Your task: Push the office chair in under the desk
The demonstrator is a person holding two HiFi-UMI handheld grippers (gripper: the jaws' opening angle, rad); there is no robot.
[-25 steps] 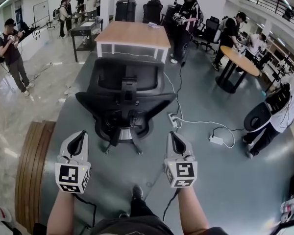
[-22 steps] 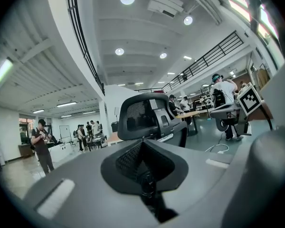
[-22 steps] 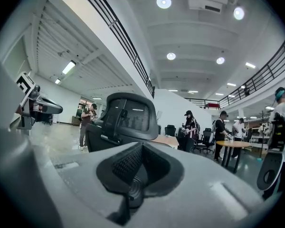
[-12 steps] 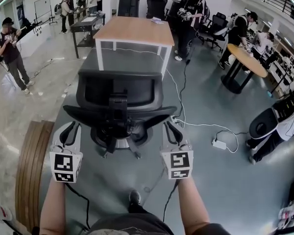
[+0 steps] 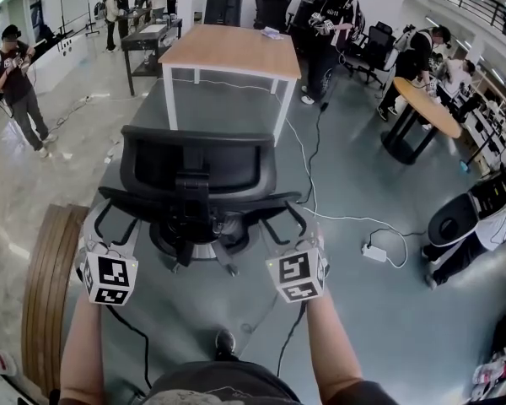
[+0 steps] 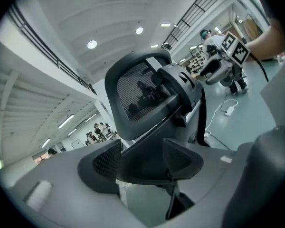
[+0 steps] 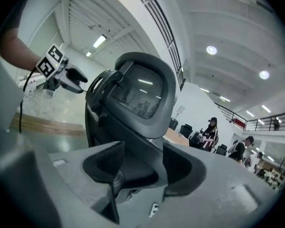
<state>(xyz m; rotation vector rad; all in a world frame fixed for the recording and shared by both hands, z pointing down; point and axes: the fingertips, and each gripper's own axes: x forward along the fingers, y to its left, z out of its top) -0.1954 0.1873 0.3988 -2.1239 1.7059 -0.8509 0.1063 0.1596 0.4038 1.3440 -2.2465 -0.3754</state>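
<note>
Chair: the office chair point(image 5: 198, 163) stands on open floor with its backrest toward the person, well short of the desk point(image 5: 232, 51) ahead and not yet under it.
Left gripper point(image 5: 101, 224): jaws wide, straddling the chair's left armrest point(image 6: 142, 158).
Right gripper point(image 5: 297, 230): jaws wide likewise, with the right armrest point(image 7: 133, 167) between them.
Why so: 2 contacts, 1 per armrest, likely keep the push straight toward the desk opening — a lopsided shove would probably swing the chair.
Writing: none legible — the marker cubes point(image 5: 110, 278) carry only black-and-white square patterns.

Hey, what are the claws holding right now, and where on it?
The left claw and right claw each straddle an office chair armrest; whether they clamp it cannot be told.
</note>
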